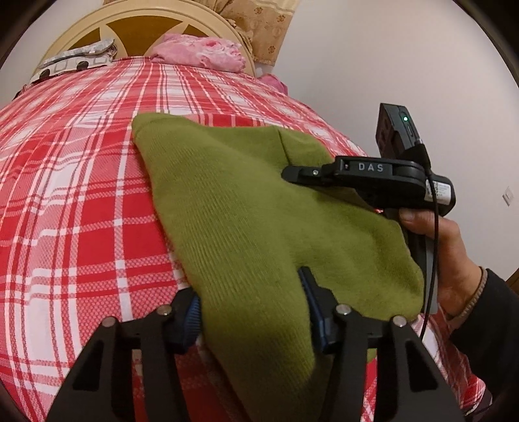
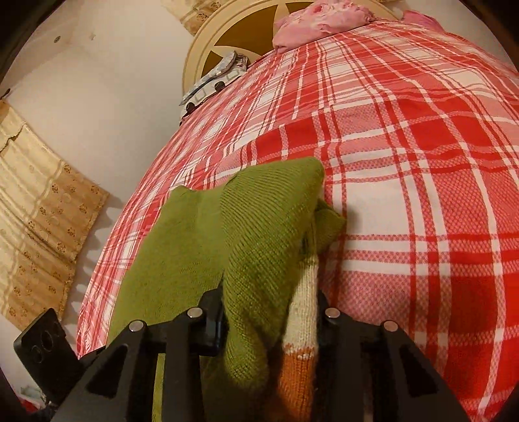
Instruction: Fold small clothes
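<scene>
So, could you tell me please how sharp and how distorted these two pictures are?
Left wrist view: strong fisheye bulge in the plaid bedspread, dark corners, and the green sweater goes soft near the lens. Right wrist view: same bulge, crisp plaid, blurred knit down between the fingers of the right tool.

A bed covered by a red-and-white plaid sheet (image 1: 81, 201) carries a green knitted garment (image 1: 246, 207) lying near its close edge, while a crumpled pink cloth (image 1: 201, 52) and a grey patterned pillow (image 1: 78, 60) rest at the headboard (image 1: 149, 22) end.
</scene>
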Available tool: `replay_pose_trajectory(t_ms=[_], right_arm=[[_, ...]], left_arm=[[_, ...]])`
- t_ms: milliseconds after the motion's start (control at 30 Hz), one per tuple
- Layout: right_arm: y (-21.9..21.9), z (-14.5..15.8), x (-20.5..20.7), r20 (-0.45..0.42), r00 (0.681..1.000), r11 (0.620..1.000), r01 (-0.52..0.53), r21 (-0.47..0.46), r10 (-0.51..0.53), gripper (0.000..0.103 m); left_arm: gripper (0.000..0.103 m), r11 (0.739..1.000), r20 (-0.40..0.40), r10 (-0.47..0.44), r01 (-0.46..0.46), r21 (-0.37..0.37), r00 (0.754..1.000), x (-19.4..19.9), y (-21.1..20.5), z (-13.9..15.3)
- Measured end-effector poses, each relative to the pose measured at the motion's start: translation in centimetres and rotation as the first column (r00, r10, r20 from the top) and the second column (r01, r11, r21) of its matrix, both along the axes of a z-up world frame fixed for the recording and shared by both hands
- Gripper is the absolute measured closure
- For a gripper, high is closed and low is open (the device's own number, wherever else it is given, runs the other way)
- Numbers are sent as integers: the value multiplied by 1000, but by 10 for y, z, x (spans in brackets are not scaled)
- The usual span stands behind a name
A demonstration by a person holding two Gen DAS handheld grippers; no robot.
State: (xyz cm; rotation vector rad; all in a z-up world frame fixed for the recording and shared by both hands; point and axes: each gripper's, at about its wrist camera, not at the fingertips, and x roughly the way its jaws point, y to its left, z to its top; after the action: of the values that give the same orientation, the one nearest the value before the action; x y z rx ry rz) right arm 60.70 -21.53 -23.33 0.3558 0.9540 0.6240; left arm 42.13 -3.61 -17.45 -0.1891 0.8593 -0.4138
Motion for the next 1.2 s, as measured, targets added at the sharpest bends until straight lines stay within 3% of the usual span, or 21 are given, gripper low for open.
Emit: replay_pose_trajectory(t_ms=[267, 600, 900, 1200], right_arm=[[1, 10, -9, 33, 999, 1000, 12, -14, -12, 70], [5, 20, -32, 41, 999, 1000, 20, -4, -20, 70], [28, 38, -75, 71, 997, 998, -28, 49, 24, 70], [78, 53, -118, 94, 990, 990, -114, 85, 106, 70]], left_arm=[[57, 1000, 8, -7, 7, 20, 1000, -1, 0, 6], [60, 998, 21, -11, 10, 60, 1000, -21, 2, 18], [61, 995, 58, 9, -15, 100, 998, -65, 22, 35], [61, 989, 81, 97, -105, 107, 992, -115, 61, 48]])
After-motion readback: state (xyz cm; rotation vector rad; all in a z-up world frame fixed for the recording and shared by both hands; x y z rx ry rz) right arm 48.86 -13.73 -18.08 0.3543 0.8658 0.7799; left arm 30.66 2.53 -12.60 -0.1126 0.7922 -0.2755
